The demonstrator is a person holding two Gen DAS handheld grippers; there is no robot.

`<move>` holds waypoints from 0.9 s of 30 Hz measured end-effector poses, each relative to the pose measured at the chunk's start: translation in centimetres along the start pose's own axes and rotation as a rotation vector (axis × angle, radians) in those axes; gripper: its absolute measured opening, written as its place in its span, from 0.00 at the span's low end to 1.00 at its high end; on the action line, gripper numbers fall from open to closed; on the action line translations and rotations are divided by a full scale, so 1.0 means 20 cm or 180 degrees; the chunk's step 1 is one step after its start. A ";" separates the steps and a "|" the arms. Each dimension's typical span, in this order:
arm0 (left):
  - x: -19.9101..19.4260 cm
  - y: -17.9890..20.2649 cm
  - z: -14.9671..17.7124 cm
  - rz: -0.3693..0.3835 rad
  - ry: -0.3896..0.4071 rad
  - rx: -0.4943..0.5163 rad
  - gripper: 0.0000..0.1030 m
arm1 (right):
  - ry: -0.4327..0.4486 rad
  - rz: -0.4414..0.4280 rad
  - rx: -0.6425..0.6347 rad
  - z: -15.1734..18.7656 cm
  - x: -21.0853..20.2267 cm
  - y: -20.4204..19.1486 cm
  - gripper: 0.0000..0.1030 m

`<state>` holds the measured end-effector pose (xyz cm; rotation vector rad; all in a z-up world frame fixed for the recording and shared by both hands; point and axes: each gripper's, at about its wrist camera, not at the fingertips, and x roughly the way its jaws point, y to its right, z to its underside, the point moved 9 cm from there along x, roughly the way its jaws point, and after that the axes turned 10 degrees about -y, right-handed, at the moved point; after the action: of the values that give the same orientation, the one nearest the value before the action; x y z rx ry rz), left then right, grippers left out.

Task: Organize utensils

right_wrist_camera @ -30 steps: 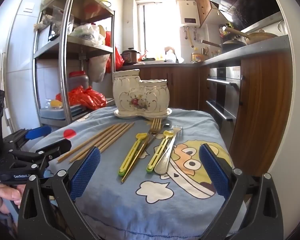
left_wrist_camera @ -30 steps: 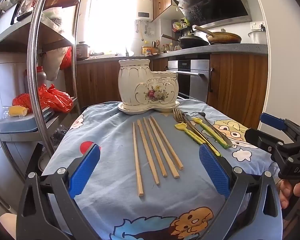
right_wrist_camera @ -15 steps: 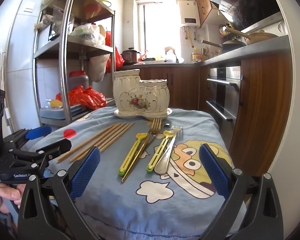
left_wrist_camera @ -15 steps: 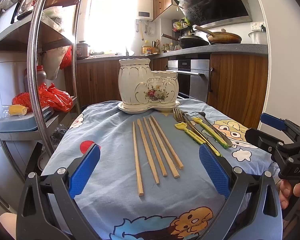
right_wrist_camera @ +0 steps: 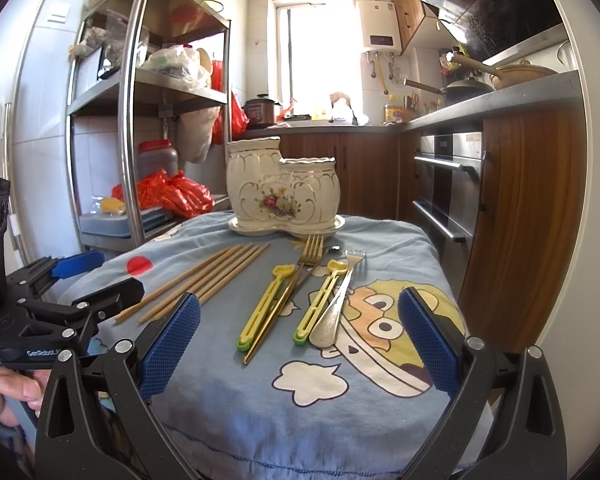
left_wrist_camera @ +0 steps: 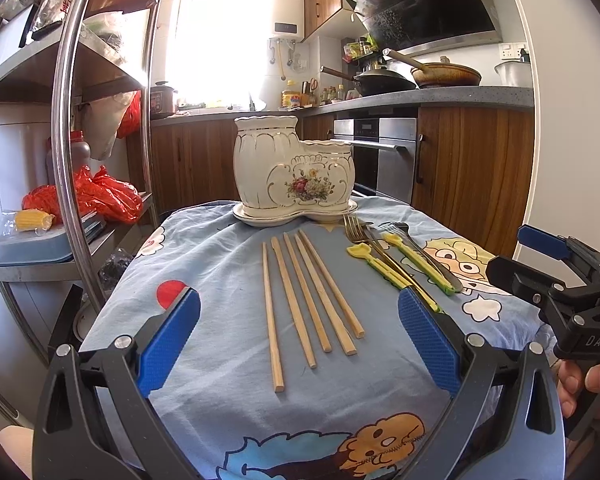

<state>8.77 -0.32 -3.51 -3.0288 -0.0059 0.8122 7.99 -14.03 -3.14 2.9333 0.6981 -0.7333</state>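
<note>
A cream ceramic utensil holder (left_wrist_camera: pixel 294 174) (right_wrist_camera: pixel 282 190) with two compartments stands on its saucer at the far side of the small table. Several wooden chopsticks (left_wrist_camera: pixel 306 300) (right_wrist_camera: pixel 204 280) lie side by side on the blue cartoon cloth. To their right lie a gold fork (left_wrist_camera: pixel 374 246) (right_wrist_camera: pixel 290 286), a silver fork (left_wrist_camera: pixel 424 254) (right_wrist_camera: pixel 338 304) and two yellow-green utensils (left_wrist_camera: pixel 384 270) (right_wrist_camera: pixel 262 308). My left gripper (left_wrist_camera: pixel 298 346) hovers open over the near ends of the chopsticks. My right gripper (right_wrist_camera: pixel 298 344) hovers open over the near ends of the forks. Both hold nothing.
A steel shelf rack (left_wrist_camera: pixel 66 128) (right_wrist_camera: pixel 134 112) with red bags stands left of the table. Wooden cabinets and an oven (left_wrist_camera: pixel 384 156) (right_wrist_camera: pixel 446 184) line the right. A hand (left_wrist_camera: pixel 584 386) holds the right gripper; another hand (right_wrist_camera: pixel 6 394) holds the left one.
</note>
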 end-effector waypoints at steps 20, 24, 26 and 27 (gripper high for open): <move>0.02 0.00 0.01 -0.0012 -0.0044 -0.0001 0.95 | -0.0013 -0.0005 0.0014 0.00 0.00 -0.01 0.95; 0.02 0.00 0.02 -0.0016 -0.0044 -0.0001 0.95 | -0.0017 -0.0004 0.0012 0.00 0.00 -0.01 0.95; 0.02 0.00 0.01 -0.0014 -0.0046 -0.0002 0.95 | -0.0013 -0.0002 0.0010 0.00 0.00 -0.01 0.95; 0.02 0.00 0.01 -0.0015 -0.0043 0.0001 0.95 | -0.0015 -0.0003 0.0011 0.00 0.00 -0.01 0.95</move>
<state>8.96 -0.35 -3.97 -3.0219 -0.0130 0.8324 7.81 -13.82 -3.17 2.9335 0.6985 -0.7421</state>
